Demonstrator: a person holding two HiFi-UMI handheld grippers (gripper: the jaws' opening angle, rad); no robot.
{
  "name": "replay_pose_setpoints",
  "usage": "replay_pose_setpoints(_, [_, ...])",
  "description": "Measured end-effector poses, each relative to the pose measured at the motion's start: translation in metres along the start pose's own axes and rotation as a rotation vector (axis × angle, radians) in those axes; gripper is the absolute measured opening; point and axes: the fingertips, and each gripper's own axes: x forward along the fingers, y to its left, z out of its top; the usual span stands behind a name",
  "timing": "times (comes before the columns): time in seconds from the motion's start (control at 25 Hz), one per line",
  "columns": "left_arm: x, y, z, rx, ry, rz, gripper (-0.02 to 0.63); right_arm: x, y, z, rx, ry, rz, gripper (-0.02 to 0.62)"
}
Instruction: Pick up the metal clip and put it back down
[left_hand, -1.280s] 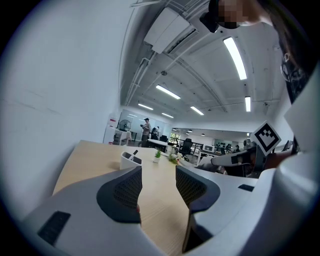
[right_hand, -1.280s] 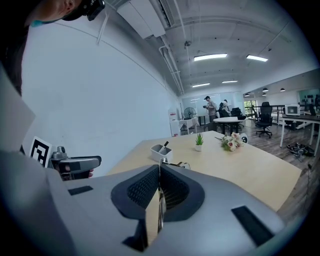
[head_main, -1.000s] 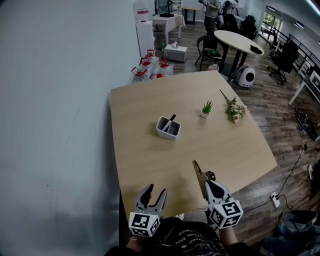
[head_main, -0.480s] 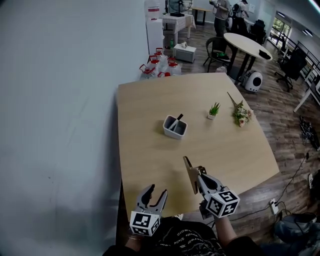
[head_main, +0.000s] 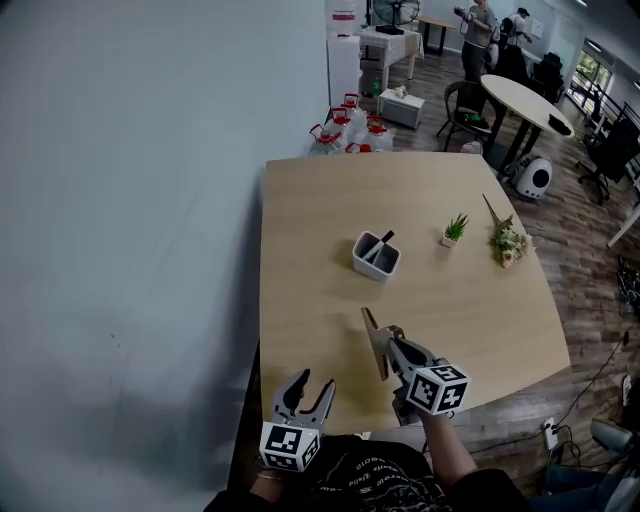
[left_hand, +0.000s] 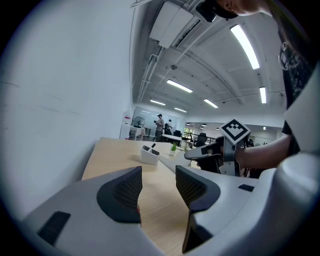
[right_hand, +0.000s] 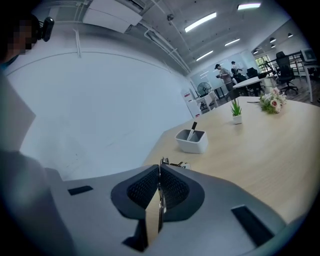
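Head view, lower centre: right claw (head_main: 388, 347) clenched on the thin brass-coloured metal clip (head_main: 372, 338), held over the pale wooden surface (head_main: 320, 250).

Left gripper view: left claw (left_hand: 157, 187) released and empty.

Right gripper view: the pads pinch the clip's flat plate. It looks light, stiff and probably slick, so grip it squarely.

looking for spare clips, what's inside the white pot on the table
A dark pen leans inside the white pot, poking above the rim. Its walls cover the bottom, so anything small there is hidden.

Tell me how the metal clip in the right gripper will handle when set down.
Probably stiff: the metal clip juts straight from the right gripper without sagging. Likely light, being thin sheet. Set down on edge, it may topple flat.
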Motion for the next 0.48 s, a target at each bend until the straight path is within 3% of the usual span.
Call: replay_pose_setpoints(0.48, [-0.004, 0.030, 0.000, -0.027, 0.011, 0.094, 0.209, 0.075, -0.004, -0.013, 0.087, 0.113, 0.056, 0.025])
